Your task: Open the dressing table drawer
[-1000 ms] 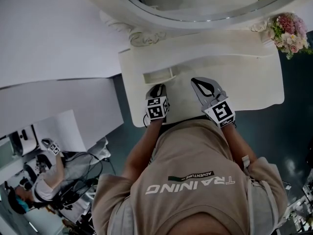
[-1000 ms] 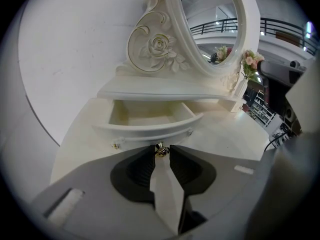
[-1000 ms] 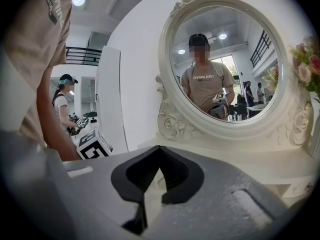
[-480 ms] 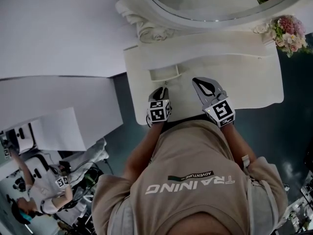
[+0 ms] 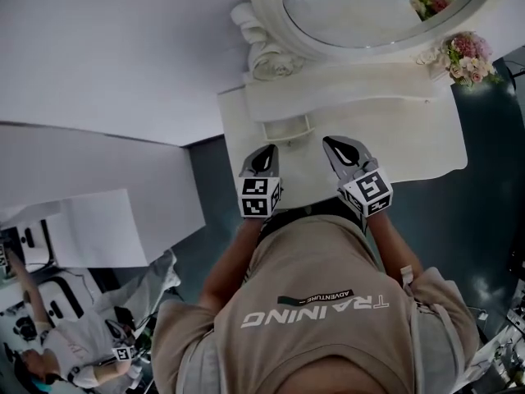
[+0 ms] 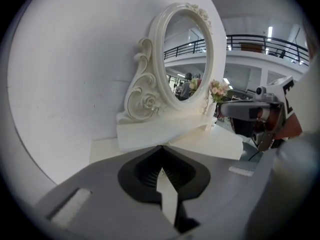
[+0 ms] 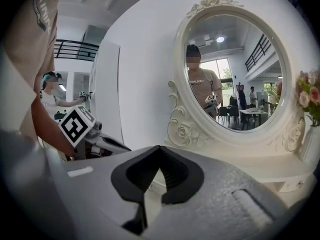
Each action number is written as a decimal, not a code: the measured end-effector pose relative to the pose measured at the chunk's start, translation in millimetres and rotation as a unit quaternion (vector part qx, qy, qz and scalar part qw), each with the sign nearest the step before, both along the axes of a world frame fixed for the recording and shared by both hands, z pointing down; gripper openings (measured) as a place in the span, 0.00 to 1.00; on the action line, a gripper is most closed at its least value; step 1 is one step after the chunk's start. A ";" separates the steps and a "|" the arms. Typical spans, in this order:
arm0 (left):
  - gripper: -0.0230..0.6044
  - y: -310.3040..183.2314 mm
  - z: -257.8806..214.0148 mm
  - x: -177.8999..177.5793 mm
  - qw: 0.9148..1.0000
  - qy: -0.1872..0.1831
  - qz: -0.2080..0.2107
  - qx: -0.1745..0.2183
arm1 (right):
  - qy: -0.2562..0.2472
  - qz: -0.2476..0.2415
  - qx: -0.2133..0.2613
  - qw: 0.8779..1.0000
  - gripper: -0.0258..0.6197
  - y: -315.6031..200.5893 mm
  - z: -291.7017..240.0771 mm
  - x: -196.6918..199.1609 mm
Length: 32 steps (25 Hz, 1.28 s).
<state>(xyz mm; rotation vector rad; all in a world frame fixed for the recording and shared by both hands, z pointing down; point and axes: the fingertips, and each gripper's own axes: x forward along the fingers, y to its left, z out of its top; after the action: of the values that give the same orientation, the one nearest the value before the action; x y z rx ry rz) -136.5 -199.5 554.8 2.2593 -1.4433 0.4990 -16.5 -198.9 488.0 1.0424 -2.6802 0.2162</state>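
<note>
In the upper centre of the head view, the small white drawer point(image 5: 287, 127) sticks out from the raised tier of the cream dressing-table counter point(image 5: 410, 138), just beyond the left gripper point(image 5: 266, 149) and right gripper point(image 5: 335, 143), both closed, tips together, holding nothing.

We read "TRAINING" upside down in large pale letters on the beige shirt point(image 5: 320, 335), lower middle of the head view, with smaller "ADVENTURE" just above it.
</note>
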 end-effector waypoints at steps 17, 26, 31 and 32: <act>0.06 -31.1 -165.7 -29.1 0.985 0.060 -0.009 0.161 | -0.029 -0.024 0.113 0.993 0.04 -24.4 -121.7 -27.5; 0.06 -37.1 -220.3 -14.6 0.974 0.024 -0.016 0.225 | -0.044 -0.031 0.140 0.989 0.04 -36.3 -161.7 -10.2; 0.06 -33.7 -221.5 -11.9 0.974 0.026 -0.029 0.224 | -0.049 -0.038 0.143 0.988 0.04 -37.2 -167.5 -4.5; 0.07 -33.7 -220.6 -13.3 0.974 0.028 -0.032 0.222 | -0.050 -0.040 0.144 0.988 0.04 -37.1 -168.3 -4.4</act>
<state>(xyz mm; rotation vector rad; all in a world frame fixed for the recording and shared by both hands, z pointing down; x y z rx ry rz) -149.8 -233.3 334.2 2.5230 -1.7297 0.0929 -20.9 -236.0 319.7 1.0209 -2.8982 -0.1423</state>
